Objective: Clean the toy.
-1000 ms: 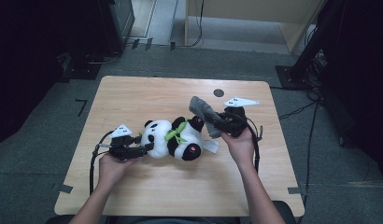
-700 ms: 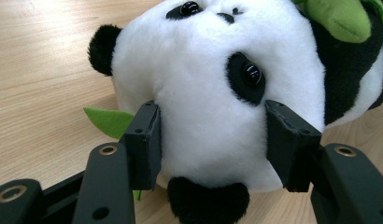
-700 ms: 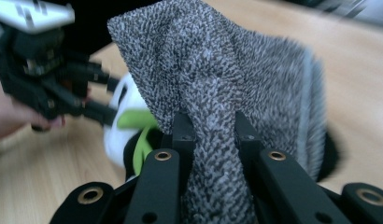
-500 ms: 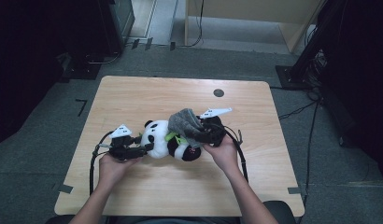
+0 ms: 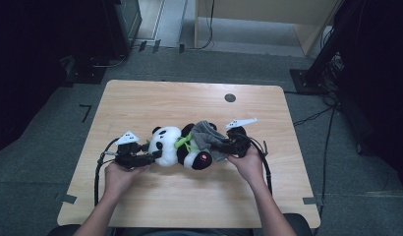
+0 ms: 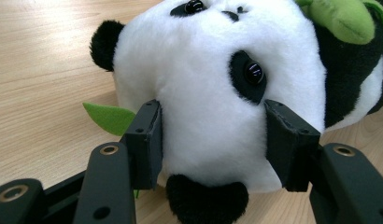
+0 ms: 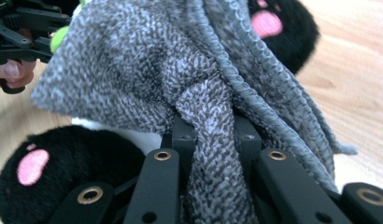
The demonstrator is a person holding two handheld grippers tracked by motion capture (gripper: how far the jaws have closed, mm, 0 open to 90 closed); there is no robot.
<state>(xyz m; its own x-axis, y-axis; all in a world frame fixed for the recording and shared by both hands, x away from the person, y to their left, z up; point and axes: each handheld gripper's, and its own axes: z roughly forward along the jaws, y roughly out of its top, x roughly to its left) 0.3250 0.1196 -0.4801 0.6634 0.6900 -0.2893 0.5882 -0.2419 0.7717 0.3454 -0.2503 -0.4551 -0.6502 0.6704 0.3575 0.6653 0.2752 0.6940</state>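
- Two grippers are working on a plush panda (image 5: 177, 146) that is lying on its side near the middle of the wooden table (image 5: 155, 101), slightly toward 6 o'clock.
- At the panda's 9 o'clock, the left gripper (image 5: 151, 156) is clamping the white head, one pad pressing into each cheek (image 6: 208, 116).
- At the panda's 3 o'clock, the right gripper (image 5: 224, 145) is pinching a bunched fold of grey knitted cloth (image 7: 199, 93) between nearly closed jaws.
- That cloth is draping over the panda's black lower body, with the pink-soled feet (image 7: 33, 165) showing beside it.
- Green felt leaf (image 6: 110, 116) is sticking out beneath the head.
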